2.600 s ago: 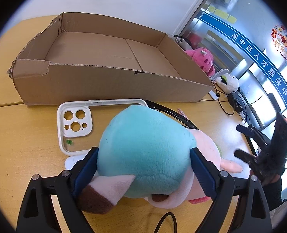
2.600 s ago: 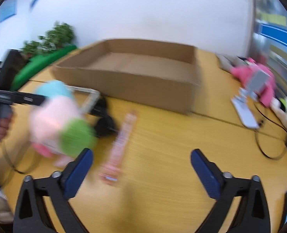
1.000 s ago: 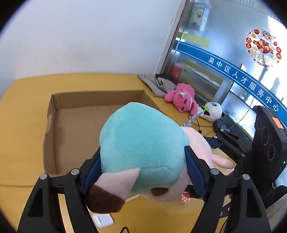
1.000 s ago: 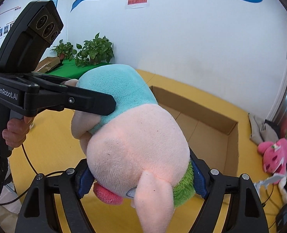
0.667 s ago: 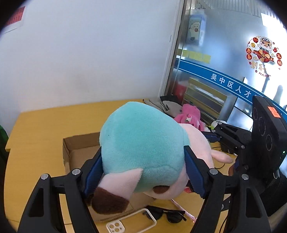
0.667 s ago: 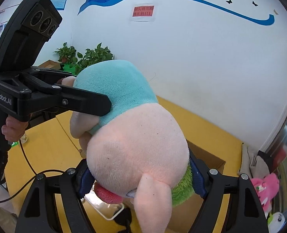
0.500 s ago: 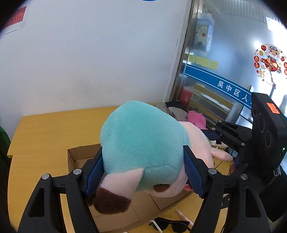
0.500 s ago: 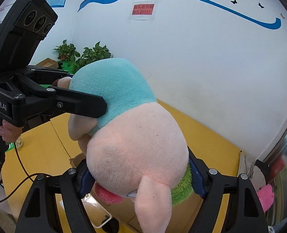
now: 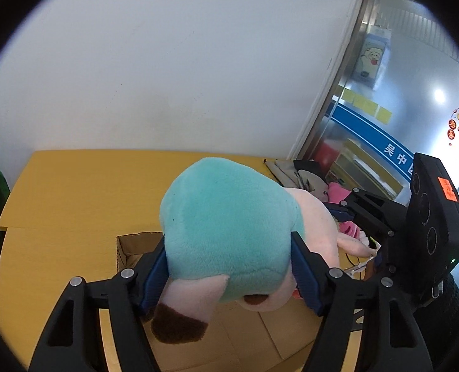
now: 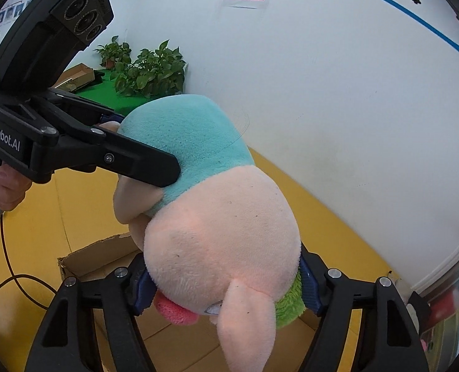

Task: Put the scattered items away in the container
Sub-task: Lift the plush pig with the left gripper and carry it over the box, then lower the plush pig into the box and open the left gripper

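Plush pig [image 9: 229, 232] clamped between left fingers [image 9: 155, 276] and right fingers [image 10: 308, 285], both just tightening; apparently above cardboard box [image 9: 130, 245].

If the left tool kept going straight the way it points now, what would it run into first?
The plush toy already fills the left tool, clamped between its pads. Past it, the line probably drops into the open cardboard box below, though depth is hard to judge here.

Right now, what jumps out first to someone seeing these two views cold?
The big plush pig, teal body and pink head, fills the middle of both views, lifted off the table. Each tool is clamped on it: the left tool on the teal body, the right tool on the pink head, both having just squeezed tighter. Below it sits the open cardboard box on the yellow table.
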Demonstrator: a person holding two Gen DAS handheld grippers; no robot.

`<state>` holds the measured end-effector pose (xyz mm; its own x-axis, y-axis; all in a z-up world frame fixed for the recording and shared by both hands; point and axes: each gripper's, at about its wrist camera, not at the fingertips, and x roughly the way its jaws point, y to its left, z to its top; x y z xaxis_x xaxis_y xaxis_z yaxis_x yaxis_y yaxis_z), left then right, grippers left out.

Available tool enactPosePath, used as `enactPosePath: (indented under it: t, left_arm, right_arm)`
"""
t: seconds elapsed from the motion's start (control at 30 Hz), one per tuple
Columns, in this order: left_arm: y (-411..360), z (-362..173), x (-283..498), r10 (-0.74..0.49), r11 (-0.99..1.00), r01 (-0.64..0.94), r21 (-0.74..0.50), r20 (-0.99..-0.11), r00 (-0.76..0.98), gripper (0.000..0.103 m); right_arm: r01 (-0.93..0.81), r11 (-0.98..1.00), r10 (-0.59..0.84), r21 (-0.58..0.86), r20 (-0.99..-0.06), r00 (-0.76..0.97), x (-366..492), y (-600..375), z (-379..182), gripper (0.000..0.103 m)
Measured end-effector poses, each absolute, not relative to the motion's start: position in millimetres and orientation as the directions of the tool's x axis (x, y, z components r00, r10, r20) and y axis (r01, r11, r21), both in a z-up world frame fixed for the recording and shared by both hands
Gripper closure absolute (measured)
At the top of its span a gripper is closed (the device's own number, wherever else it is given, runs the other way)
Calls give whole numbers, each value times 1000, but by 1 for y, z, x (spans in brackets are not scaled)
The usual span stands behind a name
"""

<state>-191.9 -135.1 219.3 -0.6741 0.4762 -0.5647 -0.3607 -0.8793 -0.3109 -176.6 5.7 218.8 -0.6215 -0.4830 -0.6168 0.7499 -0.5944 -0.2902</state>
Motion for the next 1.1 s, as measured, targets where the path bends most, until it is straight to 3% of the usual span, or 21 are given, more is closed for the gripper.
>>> enactPosePath:
  t: [0.63,0.9,1.1]
  left_arm:
    - [-155,59,-293,426,-904,-204,-376,-746,-512,32]
    - [-162,27,-303,350,-935,-115,-335,-820,-454,32]
    - [-168,37,-301,324,-937,-55,-345,-802,-502,28]
  right_arm:
    - [814,-526,-459,-246,-724,-515,-278,-37,38,25]
    - [810,-500,-400,-305,-749,-529,-285,-49,-3,24]
    - [782,-544,-402,-304,-724,-561,-291,-50,-9,15]
